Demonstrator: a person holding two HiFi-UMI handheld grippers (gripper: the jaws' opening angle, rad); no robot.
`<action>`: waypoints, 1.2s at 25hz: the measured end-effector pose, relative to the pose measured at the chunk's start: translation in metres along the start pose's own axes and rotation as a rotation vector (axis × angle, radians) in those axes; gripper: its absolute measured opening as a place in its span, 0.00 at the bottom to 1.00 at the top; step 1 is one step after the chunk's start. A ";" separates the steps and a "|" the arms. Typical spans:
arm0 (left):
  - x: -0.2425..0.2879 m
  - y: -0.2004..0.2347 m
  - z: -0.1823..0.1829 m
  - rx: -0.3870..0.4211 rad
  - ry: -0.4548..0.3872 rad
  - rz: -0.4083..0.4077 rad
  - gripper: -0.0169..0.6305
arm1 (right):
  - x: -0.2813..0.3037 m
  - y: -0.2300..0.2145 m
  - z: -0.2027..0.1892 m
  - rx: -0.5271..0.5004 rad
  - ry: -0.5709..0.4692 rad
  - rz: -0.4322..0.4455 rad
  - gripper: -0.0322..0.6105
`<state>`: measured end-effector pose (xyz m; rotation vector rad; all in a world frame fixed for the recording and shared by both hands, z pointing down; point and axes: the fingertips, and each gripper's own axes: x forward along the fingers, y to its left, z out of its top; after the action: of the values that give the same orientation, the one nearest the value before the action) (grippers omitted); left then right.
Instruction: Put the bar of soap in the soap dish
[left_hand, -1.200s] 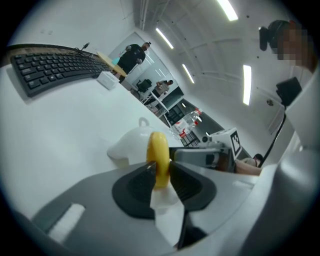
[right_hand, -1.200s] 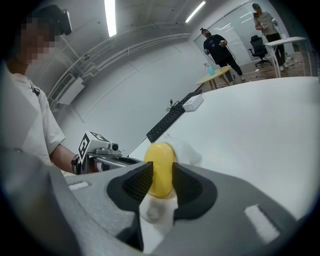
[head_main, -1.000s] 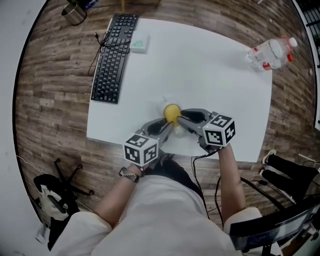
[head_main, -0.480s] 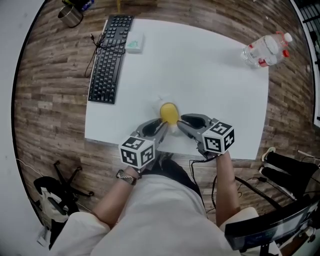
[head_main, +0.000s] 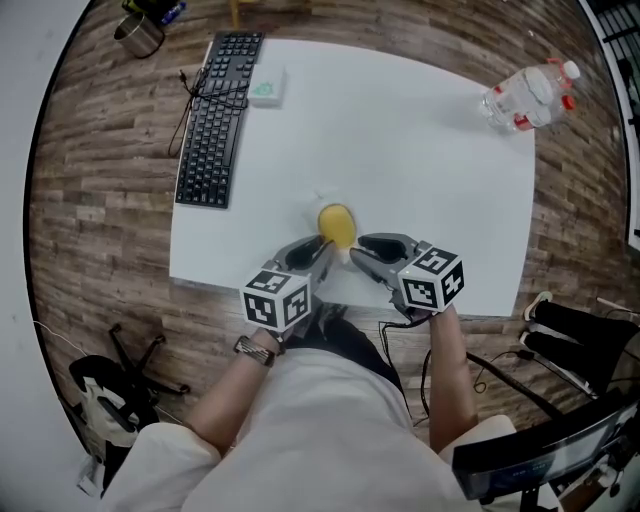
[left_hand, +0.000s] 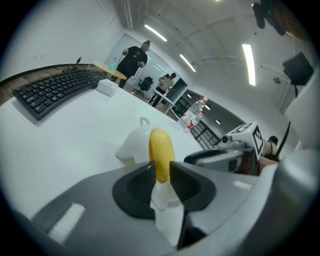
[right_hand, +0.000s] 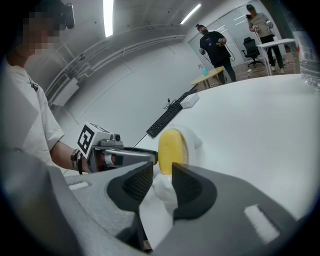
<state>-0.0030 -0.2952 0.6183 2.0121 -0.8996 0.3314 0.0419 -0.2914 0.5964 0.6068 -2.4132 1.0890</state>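
Table (head_main: 420, 150): white, on a wood-plank floor (head_main: 100, 200); the person stands at its near edge with both grippers over the near middle.
Keyboard (head_main: 215, 120): black, along the table's far-left side, well apart from the work.
Left gripper (left_hand: 160, 166): comes in from the near left, angled downward. Its jaws have just been closing and now pinch the lower end of the bar of soap between their ribbed pads.
Right gripper (right_hand: 162, 170): comes in from the near right, its tips just beside the left gripper's. Its jaws are drawn narrow on a white lobe that appears to be the soap dish's near end.
Water bottle (head_main: 525, 98): clear with a red label, lying on its side at the far-right corner of the table.
Soap dish (left_hand: 131, 145): white, hard to tell from the white table. It sits on the table directly behind and under the soap, with a small loop at its far end.
Bar of soap (head_main: 337, 226): yellow and oval, standing on edge at the dish, between and just beyond the two grippers' tips. Its long axis is close to upright, its thin edge towards the left gripper and its broad face towards the right gripper.
Small box (head_main: 266, 88): pale, touching or just beside the keyboard's right side, far from the soap.
Metal cup (head_main: 138, 35): on the floor beyond the table's far-left corner.
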 end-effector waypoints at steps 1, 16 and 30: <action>-0.001 0.000 -0.001 0.002 0.004 -0.002 0.17 | 0.000 0.001 -0.001 0.004 0.000 0.002 0.24; -0.024 -0.001 0.005 0.090 -0.008 0.008 0.00 | -0.017 0.011 0.004 -0.004 -0.062 -0.062 0.23; -0.039 -0.025 0.039 0.101 -0.089 -0.025 0.03 | -0.045 0.039 0.030 -0.094 -0.197 -0.135 0.17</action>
<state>-0.0167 -0.2995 0.5593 2.1441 -0.9279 0.2800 0.0518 -0.2815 0.5312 0.8666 -2.5294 0.8914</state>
